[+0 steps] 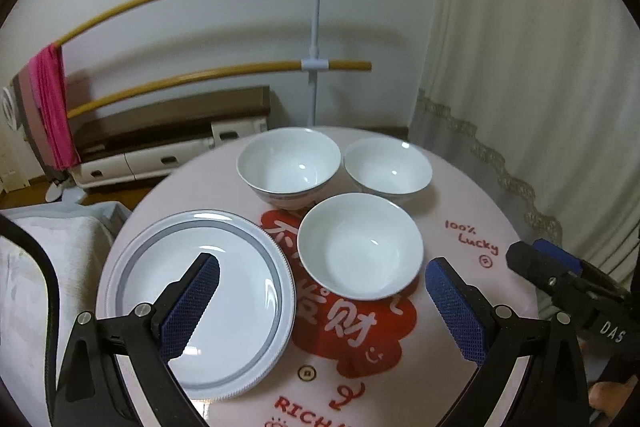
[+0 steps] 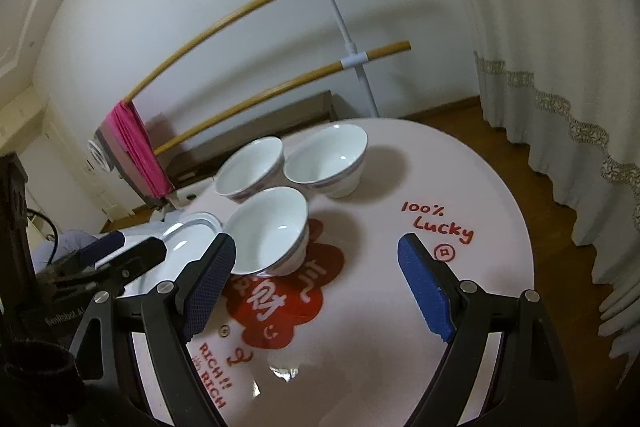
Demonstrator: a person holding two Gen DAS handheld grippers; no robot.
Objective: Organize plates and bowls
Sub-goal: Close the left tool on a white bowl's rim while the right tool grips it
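- Left claw [image 1: 320, 311]: jaws spread wide, nothing held. Its left finger sits above the plate [image 1: 224, 307]; its right finger sits above bare table beside the nearest bowl [image 1: 360, 247].
- Right claw [image 2: 316, 287]: jaws spread wide, nothing held. It hovers above the red print on the table [image 2: 460, 307], with its left finger just beside the nearest bowl.
- Plate: white with a grey ring, lying flat at the left edge of the round table. Whether more than one plate is stacked here cannot be told.
- Nearest bowl: white, upright, on the red print, just right of the plate.
- Rear left bowl [image 1: 288, 167]: white, upright, near the far edge of the table.
- Rear right bowl [image 1: 388, 169]: white, upright, just beside the rear left bowl. Both rear bowls stand close behind the nearest bowl.
- Background: a rack with two wooden rails [image 1: 224, 75] carries a pink cloth [image 1: 52, 107]; a curtain [image 1: 540, 67] hangs to the right.
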